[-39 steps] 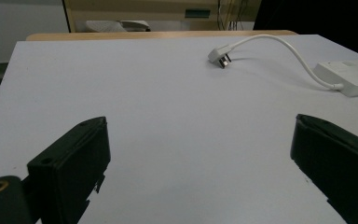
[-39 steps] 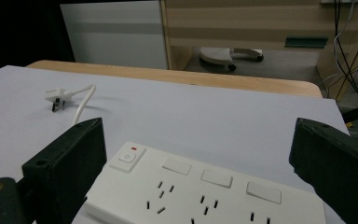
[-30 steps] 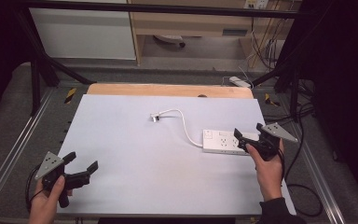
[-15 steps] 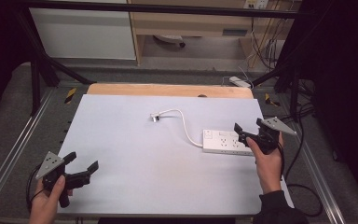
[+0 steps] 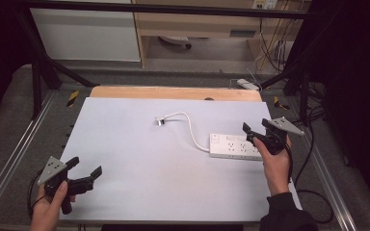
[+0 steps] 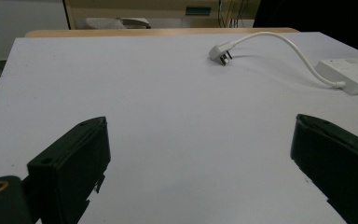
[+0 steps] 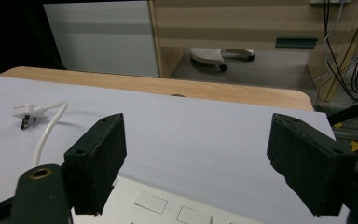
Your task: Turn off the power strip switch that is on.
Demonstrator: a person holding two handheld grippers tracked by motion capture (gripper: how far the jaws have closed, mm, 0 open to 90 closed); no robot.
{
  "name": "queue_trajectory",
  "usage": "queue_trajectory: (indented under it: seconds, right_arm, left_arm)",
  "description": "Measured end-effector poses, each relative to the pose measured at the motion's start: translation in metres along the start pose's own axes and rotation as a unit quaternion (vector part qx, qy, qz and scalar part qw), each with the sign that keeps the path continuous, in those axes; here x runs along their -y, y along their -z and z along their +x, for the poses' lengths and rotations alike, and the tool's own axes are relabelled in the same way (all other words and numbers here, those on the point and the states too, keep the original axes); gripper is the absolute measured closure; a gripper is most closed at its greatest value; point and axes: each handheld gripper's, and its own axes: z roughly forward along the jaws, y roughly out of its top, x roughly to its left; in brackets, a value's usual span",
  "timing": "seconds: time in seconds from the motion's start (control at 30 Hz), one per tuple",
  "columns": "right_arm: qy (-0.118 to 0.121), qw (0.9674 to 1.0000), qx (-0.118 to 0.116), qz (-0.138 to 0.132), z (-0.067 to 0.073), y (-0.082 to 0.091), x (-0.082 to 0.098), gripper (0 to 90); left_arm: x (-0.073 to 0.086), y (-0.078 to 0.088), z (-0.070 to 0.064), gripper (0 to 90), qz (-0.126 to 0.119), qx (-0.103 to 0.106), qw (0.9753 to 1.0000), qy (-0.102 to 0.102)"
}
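Note:
A white power strip [image 5: 231, 147] lies at the right of the white tabletop [image 5: 139, 159]. Its white cable [image 5: 192, 127] curves left to an unplugged plug [image 5: 160, 121] near the table's middle. My right gripper [image 5: 256, 127] is open, held just above the strip's right end with nothing between the jaws. In the right gripper view the open gripper [image 7: 198, 128] looks over the strip [image 7: 168, 205] toward the plug [image 7: 25, 114] at the left. My left gripper [image 5: 85, 166] is open over the front left corner. The left gripper view has the plug [image 6: 219, 52] and strip [image 6: 349, 73] far ahead of the gripper [image 6: 200, 128].
A wooden edge [image 5: 173, 92] borders the table's far side. Metal rails [image 5: 17, 159] run along both sides. Another white power strip [image 5: 248, 84] and several cables [image 5: 270, 53] lie on the floor beyond. A white cabinet [image 5: 86, 33] and wooden furniture stand behind.
My right gripper has shifted slightly away from me over the strip's right end. The left gripper, the strip and the plug have stayed put.

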Motion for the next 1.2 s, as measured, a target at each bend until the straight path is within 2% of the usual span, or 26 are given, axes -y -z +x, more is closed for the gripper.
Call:
queue_trajectory:
  seconds: [0.23, 0.43, 0.67, 0.83, 0.9, 0.93, 0.97, 1.13, 1.2]
  right_arm:
    - [-0.003, 1.0000, 0.003, 0.001, -0.002, -0.005, 0.000, 24.0]
    - [-0.002, 0.9999, 0.003, 0.013, -0.001, -0.014, 0.001, 28.4]
    - [0.006, 0.9997, 0.005, 0.022, 0.002, -0.028, 0.005, 41.3]
    - [0.010, 0.9997, 0.006, 0.023, 0.004, -0.031, 0.007, 48.5]
    - [0.006, 0.9997, 0.008, 0.024, 0.002, -0.032, 0.008, 56.1]
    - [0.006, 0.9997, 0.008, 0.024, 0.002, -0.032, 0.008, 56.1]
    - [0.007, 0.9996, 0.006, 0.025, 0.001, -0.033, 0.009, 61.0]
    - [0.009, 0.9995, 0.002, 0.029, 0.000, -0.034, 0.011, 70.6]
    - [0.022, 0.9992, 0.002, 0.034, 0.000, -0.034, 0.011, 77.5]
  left_arm:
    - [0.000, 0.000, 0.000, 4.6, 0.000, 0.001, 1.0000, 0.001]
    - [0.000, -0.001, 0.000, 4.6, 0.003, 0.001, 1.0000, -0.001]
    - [0.001, -0.002, -0.001, 4.6, 0.004, 0.001, 1.0000, 0.000]
    - [0.001, -0.002, -0.001, 4.6, 0.003, 0.000, 1.0000, 0.002]
    - [0.001, -0.002, -0.001, 4.6, 0.003, 0.000, 1.0000, 0.002]
    - [0.001, -0.002, -0.001, 4.6, 0.004, 0.000, 1.0000, 0.002]
    - [0.001, -0.002, -0.001, 4.6, 0.004, 0.001, 1.0000, 0.002]
    - [0.001, -0.002, -0.001, 4.6, 0.003, 0.002, 1.0000, 0.002]
    - [0.001, -0.002, -0.001, 4.6, 0.003, 0.002, 1.0000, 0.001]
